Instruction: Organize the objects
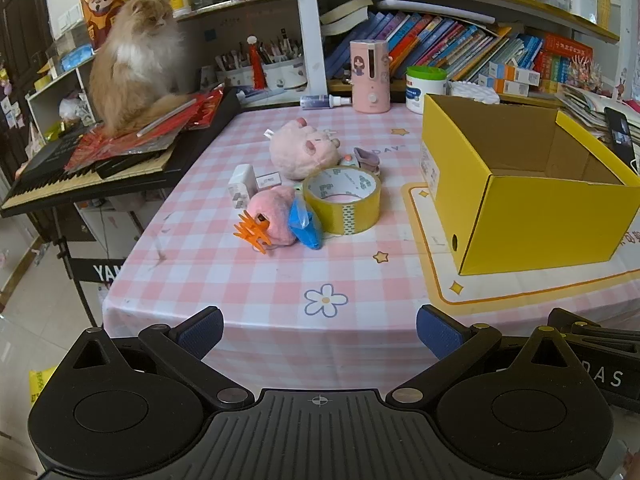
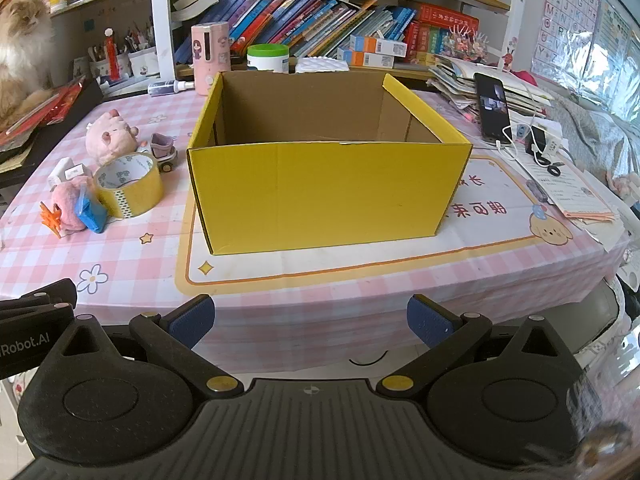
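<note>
We hold the left gripper (image 1: 320, 332) and right gripper (image 2: 311, 320) spread wide, both empty; the tape roll (image 1: 342, 205) and yellow box (image 2: 320, 192) lie well ahead on the table (image 1: 240, 280).

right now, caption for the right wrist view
Open right gripper faces an empty yellow cardboard box; tape roll and plush toys lie left.

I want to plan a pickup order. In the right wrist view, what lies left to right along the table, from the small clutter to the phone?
Orange clip → pink fuzzy toy → tape roll → yellow box → phone.
</note>
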### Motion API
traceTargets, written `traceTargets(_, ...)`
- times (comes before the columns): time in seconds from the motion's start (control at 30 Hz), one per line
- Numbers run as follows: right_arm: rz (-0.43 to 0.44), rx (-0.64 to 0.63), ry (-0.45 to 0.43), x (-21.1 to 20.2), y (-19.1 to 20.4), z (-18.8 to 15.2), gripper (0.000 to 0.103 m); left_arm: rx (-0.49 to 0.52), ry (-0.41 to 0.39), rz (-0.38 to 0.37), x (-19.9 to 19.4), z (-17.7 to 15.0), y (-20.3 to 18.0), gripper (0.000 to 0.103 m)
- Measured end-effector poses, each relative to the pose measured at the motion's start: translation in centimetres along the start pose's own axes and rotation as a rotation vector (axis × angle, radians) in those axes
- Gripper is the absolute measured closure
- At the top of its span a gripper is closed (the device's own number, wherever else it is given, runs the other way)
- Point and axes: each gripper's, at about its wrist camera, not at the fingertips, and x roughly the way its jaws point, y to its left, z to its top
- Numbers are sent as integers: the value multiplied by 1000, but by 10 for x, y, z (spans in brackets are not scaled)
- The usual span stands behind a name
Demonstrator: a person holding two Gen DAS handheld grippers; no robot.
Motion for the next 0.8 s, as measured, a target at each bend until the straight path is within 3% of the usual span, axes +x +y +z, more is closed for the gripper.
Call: traceTargets(0.8, 3, 12, 1, -2, -5, 0, 0, -2, 4, -12, 0, -1, 1, 0)
